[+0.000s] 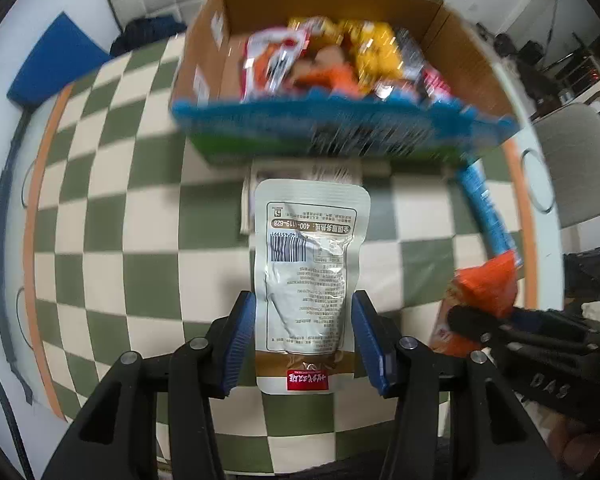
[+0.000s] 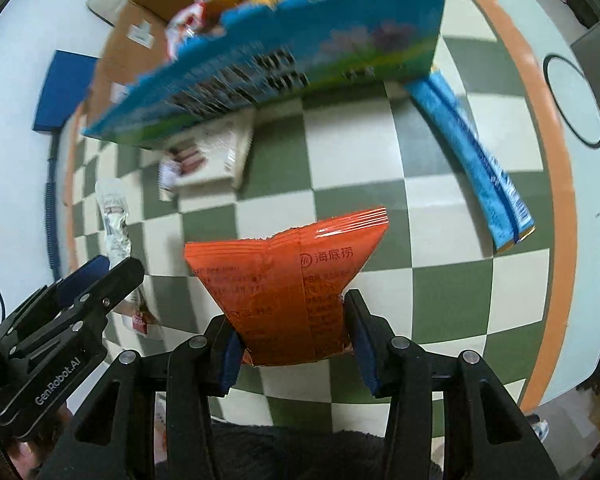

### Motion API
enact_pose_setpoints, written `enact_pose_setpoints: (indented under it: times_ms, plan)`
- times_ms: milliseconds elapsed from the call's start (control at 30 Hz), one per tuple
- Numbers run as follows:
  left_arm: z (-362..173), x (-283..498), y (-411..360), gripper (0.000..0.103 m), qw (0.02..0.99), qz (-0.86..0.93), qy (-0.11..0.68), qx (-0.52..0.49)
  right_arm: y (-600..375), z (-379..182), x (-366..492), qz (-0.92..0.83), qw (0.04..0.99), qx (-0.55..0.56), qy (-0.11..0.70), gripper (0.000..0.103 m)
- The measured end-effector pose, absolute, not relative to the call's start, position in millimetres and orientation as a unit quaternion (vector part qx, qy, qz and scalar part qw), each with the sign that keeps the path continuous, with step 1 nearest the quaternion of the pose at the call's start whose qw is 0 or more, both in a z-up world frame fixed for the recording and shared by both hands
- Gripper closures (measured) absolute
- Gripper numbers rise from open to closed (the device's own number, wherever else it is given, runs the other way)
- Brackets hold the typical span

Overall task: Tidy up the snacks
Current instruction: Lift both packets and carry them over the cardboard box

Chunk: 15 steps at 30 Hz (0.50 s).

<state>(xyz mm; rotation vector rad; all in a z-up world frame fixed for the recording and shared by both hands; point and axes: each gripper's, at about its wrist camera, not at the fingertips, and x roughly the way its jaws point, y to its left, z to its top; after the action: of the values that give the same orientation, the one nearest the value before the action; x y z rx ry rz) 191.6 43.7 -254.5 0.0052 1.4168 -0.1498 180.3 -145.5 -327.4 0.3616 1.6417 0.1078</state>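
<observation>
A light, crinkly white pouch (image 1: 308, 276) is clamped low by the left gripper (image 1: 304, 340), and a soft orange packet (image 2: 296, 284) likewise by the right gripper (image 2: 296, 344).

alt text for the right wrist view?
The right gripper is shut on an orange snack packet above a green-and-cream checkered cloth. Ahead sits a cardboard box of snacks; the left gripper, at left, holds a pale pouch.

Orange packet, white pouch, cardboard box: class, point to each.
orange packet (image 2: 296, 280), right wrist view, middle seam.
white pouch (image 1: 310, 272), left wrist view, printed back.
cardboard box (image 1: 332, 8), left wrist view, inner far wall.
</observation>
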Motion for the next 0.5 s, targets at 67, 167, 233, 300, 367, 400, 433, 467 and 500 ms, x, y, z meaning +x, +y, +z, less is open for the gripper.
enact_pose_setpoints:
  times_ms: [67, 167, 233, 300, 367, 400, 433, 467, 500]
  plan:
    - [-239.3, 202.9, 46.5, 0.057, 0.767, -0.078, 0.637, -0.002, -146.8, -309.0, 186.8, 0.055, 0.674, 0.162, 0.718, 0.054]
    - [-217.9, 217.3, 42.4, 0.057, 0.778, -0.088, 0.622, -0.007, -151.4, -288.3, 193.2, 0.064, 0.685, 0.168, 0.706, 0.054]
    - [-210.4, 229.5, 39.8, 0.057, 0.786, -0.095, 0.611, -0.013, -153.2, -274.3, 199.3, 0.069, 0.692, 0.173, 0.697, 0.054]
    - [-197.6, 238.9, 37.3, 0.057, 0.792, -0.101, 0.602, -0.016, -152.4, -261.8, 206.9, 0.074, 0.7, 0.177, 0.688, 0.054]
    - [-190.2, 247.9, 34.1, 0.057, 0.796, -0.105, 0.595, -0.02, -155.8, -248.4, 216.2, 0.077, 0.708, 0.182, 0.679, 0.054]
    - [-183.8, 256.5, 32.8, 0.057, 0.8, -0.107, 0.59, -0.02, -157.5, -243.1, 221.7, 0.077, 0.711, 0.185, 0.674, 0.054]
    - [-180.3, 264.0, 32.0, 0.057, 0.802, -0.108, 0.587, -0.022, -161.8, -235.7, 229.9, 0.078, 0.715, 0.189, 0.668, 0.054]
    - [-178.3, 270.8, 31.1, 0.057, 0.803, -0.109, 0.585, -0.023, -164.6, -231.7, 235.6, 0.078, 0.718, 0.191, 0.665, 0.054]
    - [-175.8, 278.5, 30.5, 0.057, 0.805, -0.111, 0.583, -0.023, -167.9, -227.4, 243.2, 0.077, 0.721, 0.193, 0.661, 0.054]
